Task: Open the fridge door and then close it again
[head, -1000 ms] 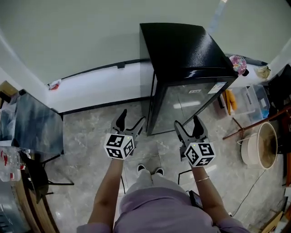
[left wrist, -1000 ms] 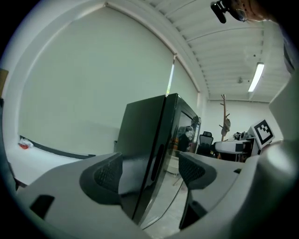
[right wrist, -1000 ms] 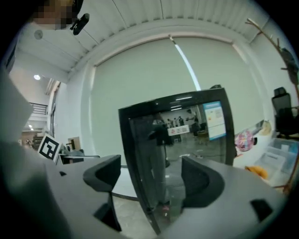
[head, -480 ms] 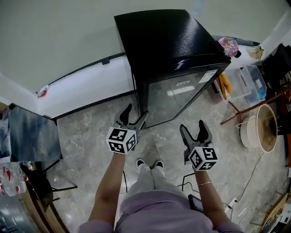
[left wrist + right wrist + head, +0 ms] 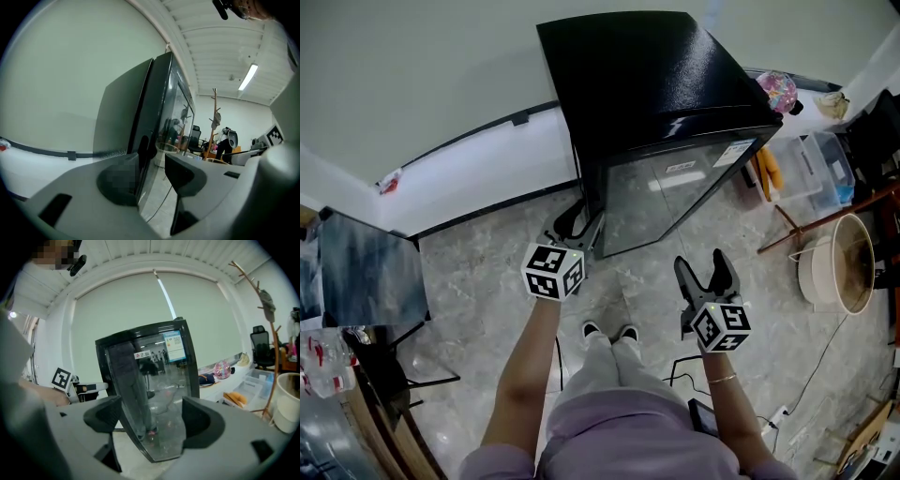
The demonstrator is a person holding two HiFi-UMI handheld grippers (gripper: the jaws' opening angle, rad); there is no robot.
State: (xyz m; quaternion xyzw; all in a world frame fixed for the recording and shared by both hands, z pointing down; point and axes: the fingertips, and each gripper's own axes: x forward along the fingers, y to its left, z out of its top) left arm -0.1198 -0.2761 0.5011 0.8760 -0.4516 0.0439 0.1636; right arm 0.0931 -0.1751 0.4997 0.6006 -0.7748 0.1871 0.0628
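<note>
A small black fridge (image 5: 656, 84) with a glass door (image 5: 675, 192) stands against the wall, and the door is closed. My left gripper (image 5: 579, 225) is at the door's left edge. In the left gripper view that dark edge (image 5: 143, 154) stands between the jaws of the left gripper (image 5: 152, 180). They have just been closing and are half shut, with a gap still showing beside the right pad. My right gripper (image 5: 705, 272) hangs open in front of the door, a little back from it. In its own view the glass door (image 5: 150, 394) fills the gap of the right gripper (image 5: 150, 420) without touching it.
A white basin (image 5: 836, 277) and clear plastic bins (image 5: 811, 178) sit right of the fridge. A pink ball (image 5: 778, 91) lies on the white ledge behind. A dark panel and chair (image 5: 370, 272) stand at the left. A cable (image 5: 675, 370) lies by the person's feet.
My left gripper has moved up to the door's left edge and its jaws have narrowed around it. My right gripper dropped slightly, then stayed open in front of the door.
</note>
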